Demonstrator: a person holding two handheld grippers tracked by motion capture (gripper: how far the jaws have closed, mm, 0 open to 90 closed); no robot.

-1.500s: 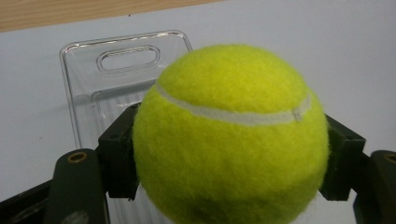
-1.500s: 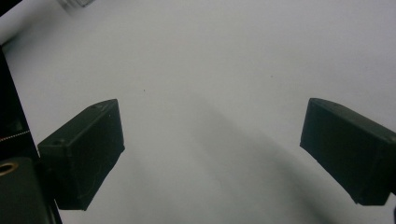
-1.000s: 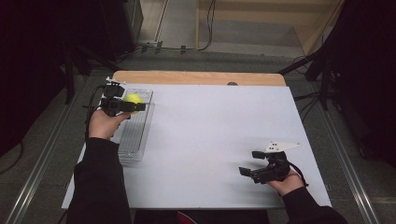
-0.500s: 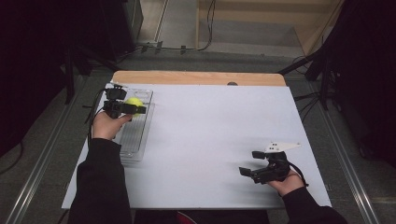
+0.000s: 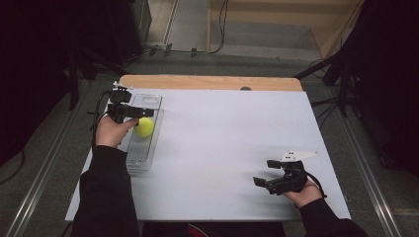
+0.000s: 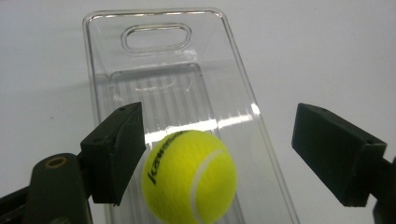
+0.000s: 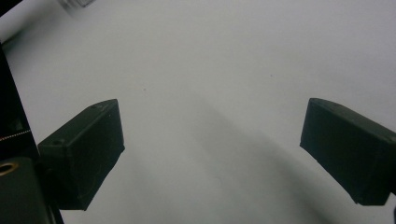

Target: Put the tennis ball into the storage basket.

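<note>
Left tool (image 5: 144, 113) over the clear, ribbed plastic tray (image 5: 148, 101) at the far-left of the white counter (image 5: 222, 143). Its jaws have just been opening; they now stand apart, and the yellow-green felt tennis ball (image 5: 144, 127) sits between them with a clear gap on its right side. On the other side the ball lies close against the jaw, and I cannot tell whether it touches.

In the left gripper view the ball (image 6: 189, 176) rests on the tray's ribbed floor (image 6: 163, 98), toward the near end, with the oval handle cut-out at the far end.

A second ago the ball was clamped in that tool above the tray; now it lies lower, in the tray. Judgement: the ball has been released and the placing step looks essentially complete; the left tool only needs to draw back without nudging the ball.

Right tool (image 5: 264, 182) rests near-right on the bare counter, jaws wide apart, nothing between them.
</note>
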